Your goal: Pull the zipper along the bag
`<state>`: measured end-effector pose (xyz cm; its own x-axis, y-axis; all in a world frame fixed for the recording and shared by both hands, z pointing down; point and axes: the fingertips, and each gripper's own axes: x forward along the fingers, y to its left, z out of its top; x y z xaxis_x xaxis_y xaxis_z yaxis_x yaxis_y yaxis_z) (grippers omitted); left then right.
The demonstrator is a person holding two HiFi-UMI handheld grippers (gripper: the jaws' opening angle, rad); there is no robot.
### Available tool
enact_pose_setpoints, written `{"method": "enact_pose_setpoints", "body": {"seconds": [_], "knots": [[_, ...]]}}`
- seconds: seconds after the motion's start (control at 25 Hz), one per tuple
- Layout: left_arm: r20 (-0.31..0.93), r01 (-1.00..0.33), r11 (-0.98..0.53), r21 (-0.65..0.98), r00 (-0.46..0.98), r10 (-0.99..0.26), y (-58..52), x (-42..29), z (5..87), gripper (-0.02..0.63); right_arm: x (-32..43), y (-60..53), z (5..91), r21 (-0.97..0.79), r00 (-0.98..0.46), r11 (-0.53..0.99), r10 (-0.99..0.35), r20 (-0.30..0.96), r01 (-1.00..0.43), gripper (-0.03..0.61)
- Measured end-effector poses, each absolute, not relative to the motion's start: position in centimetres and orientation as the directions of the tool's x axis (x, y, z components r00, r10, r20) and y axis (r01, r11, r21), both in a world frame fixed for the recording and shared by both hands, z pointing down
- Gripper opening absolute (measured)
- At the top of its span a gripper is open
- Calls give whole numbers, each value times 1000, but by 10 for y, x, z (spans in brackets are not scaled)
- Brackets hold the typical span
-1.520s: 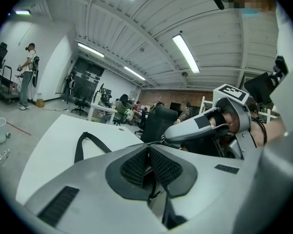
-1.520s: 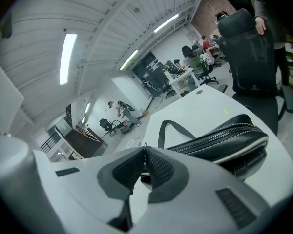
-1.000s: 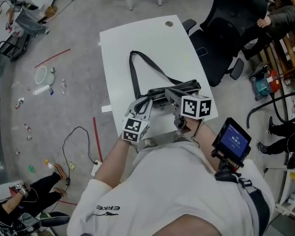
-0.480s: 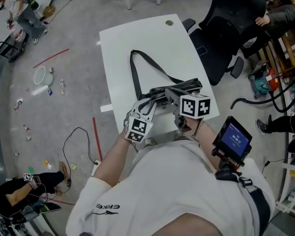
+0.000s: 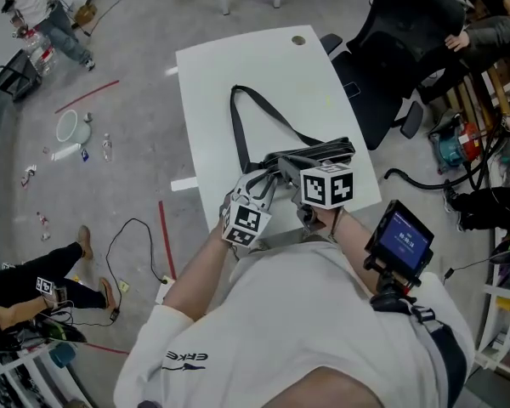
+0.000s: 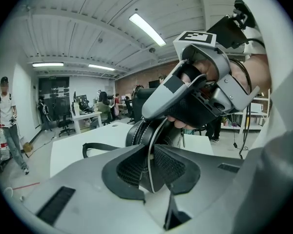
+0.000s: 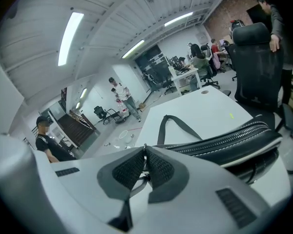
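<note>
A black bag [image 5: 313, 153] with a long strap [image 5: 248, 113] lies at the near edge of the white table [image 5: 221, 66]. My left gripper [image 5: 262, 185] is shut on the bag's near-left end; in the left gripper view its pads pinch a thin edge of the bag [image 6: 151, 130]. My right gripper [image 5: 285, 167] sits just right of it, over the bag's top. In the right gripper view, this gripper [image 7: 145, 156] is shut on the small zipper pull [image 7: 145, 148], and the zipper line runs along the bag [image 7: 224, 141] to the right.
A black office chair [image 5: 391, 49] stands by the table's right side. A device with a blue screen [image 5: 401, 238] hangs at my right hip. Cables [image 5: 123, 245], bottles and seated people occupy the floor at left.
The two grippers have drawn slightly closer together at the bag's near end: the left one shifted right and forward, the right one shifted a little left.
</note>
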<state>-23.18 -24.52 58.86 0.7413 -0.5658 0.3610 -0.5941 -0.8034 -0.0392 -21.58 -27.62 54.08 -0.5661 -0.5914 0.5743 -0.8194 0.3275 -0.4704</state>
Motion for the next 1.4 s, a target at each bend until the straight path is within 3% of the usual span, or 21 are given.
{"method": "enact_pose_setpoints", "body": {"seconds": [0.92,1.4], "knots": [[333,-543,-840,-27,787,-520,-239,-218,570,63,-240,-269,548,-231,-463,467,-475,749,-854,15],[312,-536,-844,-16,799,-514,-233,-243,576,63,-265,-263,552,-253,-470,445,-490,734,-859,17]]}}
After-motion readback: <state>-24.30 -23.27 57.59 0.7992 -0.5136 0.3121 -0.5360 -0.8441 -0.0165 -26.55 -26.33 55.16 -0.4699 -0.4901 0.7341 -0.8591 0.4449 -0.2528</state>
